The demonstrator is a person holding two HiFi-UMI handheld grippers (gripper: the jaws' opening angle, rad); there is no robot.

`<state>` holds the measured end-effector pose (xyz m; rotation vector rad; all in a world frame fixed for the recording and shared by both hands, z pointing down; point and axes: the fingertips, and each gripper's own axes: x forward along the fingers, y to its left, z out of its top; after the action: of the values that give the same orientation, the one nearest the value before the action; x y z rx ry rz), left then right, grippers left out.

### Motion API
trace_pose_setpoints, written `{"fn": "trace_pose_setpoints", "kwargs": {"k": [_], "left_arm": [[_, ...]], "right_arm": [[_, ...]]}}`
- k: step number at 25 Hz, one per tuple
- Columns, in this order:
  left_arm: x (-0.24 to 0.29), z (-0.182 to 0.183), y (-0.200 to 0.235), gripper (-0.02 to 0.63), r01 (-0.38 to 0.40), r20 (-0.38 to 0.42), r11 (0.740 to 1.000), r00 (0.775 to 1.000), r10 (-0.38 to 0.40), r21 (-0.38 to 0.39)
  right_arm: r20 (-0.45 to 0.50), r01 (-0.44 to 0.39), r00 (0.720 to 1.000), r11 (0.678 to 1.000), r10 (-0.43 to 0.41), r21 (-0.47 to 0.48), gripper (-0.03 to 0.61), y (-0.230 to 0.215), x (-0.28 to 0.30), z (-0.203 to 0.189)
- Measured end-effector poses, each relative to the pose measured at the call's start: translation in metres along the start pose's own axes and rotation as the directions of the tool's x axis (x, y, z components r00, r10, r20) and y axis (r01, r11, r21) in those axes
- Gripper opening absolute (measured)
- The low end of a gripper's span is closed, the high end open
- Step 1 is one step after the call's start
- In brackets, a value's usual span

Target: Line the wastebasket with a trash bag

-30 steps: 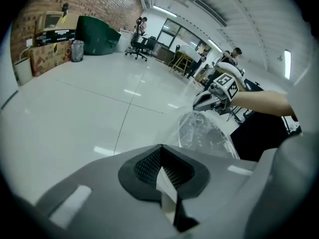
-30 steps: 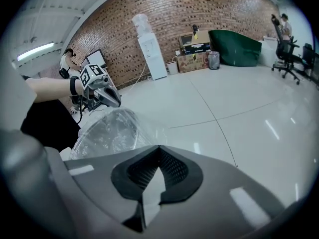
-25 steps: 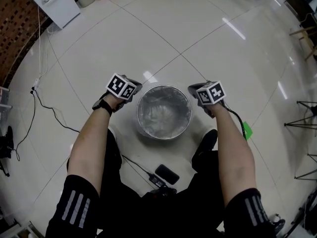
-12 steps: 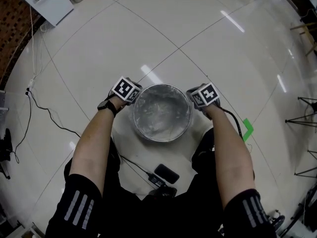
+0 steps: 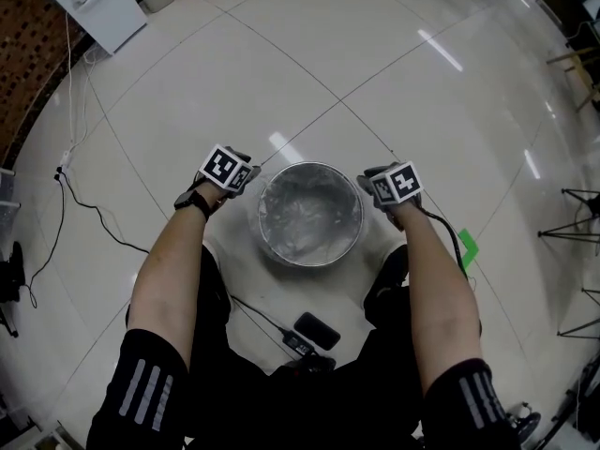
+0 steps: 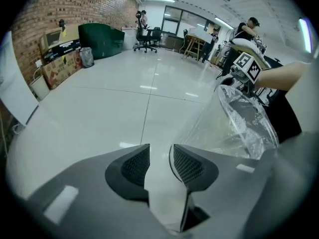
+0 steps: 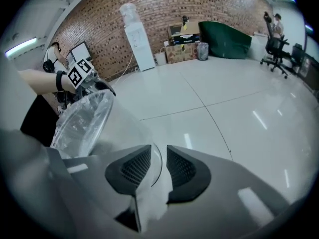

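Note:
A round wastebasket [image 5: 310,262] stands on the floor between my knees, with a clear trash bag [image 5: 309,216] inside it and its film drawn over the rim. My left gripper [image 5: 247,179] is at the basket's left side and my right gripper [image 5: 368,185] at its right side. In the left gripper view the jaws [image 6: 160,163] have just been opening and now stand apart, with a strip of bag film [image 6: 239,118] loose between them. The right gripper [image 7: 158,166] likewise has just been opening, with bag film [image 7: 82,121] between the parted pads.
A black phone-like object [image 5: 316,329] and a cable [image 5: 94,218] lie on the floor near my feet. A green tape mark [image 5: 467,247] is to the right, tripod legs [image 5: 572,232] further right, and a white cabinet [image 5: 94,3] at the far left.
Both grippers have moved slightly away from the basket's rim and lower. Their jaws, shut on the bag film before, now stand apart.

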<state>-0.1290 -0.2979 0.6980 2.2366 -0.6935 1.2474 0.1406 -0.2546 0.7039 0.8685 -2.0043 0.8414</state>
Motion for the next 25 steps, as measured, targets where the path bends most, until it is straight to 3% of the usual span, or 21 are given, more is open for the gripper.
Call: {"fn": "trace_pose_setpoints", "kwargs": {"k": [4,9,11,14,18,21,25], "left_arm": [[-0.035,-0.010,0.005,0.161,-0.045,0.002,0.999,0.999,0.045,-0.016],[-0.072,-0.017,0.000,0.164,-0.090,-0.037,0.994,0.995,0.093,0.058],[-0.092,-0.010,-0.007,0.164,-0.111,-0.010,0.989,0.994,0.113,0.097],[-0.126,0.013,-0.032,0.164,-0.122,0.073,0.981,0.991,0.112,0.153],[-0.182,0.047,-0.078,0.159,-0.182,0.208,0.949,0.970,0.129,0.258],[-0.226,0.066,-0.110,0.120,-0.265,0.326,0.914,0.932,0.160,0.307],[-0.267,0.061,-0.154,0.029,-0.268,0.439,0.920,0.890,0.122,0.288]], "right_arm": [[0.011,0.031,0.999,0.999,-0.032,0.035,0.115,0.004,-0.025,-0.008],[0.031,0.132,0.991,0.989,-0.130,-0.072,0.117,0.009,-0.075,0.013],[0.090,0.154,0.985,0.982,-0.144,-0.107,0.116,0.020,-0.102,0.033],[0.224,0.138,0.969,0.976,-0.099,-0.166,0.115,0.052,-0.139,0.067],[0.370,0.134,0.928,0.966,-0.044,-0.221,0.076,0.110,-0.192,0.095],[0.479,0.146,0.878,0.961,-0.016,-0.235,0.009,0.147,-0.232,0.105],[0.586,0.104,0.810,0.982,0.009,-0.160,0.008,0.175,-0.267,0.094]]}}
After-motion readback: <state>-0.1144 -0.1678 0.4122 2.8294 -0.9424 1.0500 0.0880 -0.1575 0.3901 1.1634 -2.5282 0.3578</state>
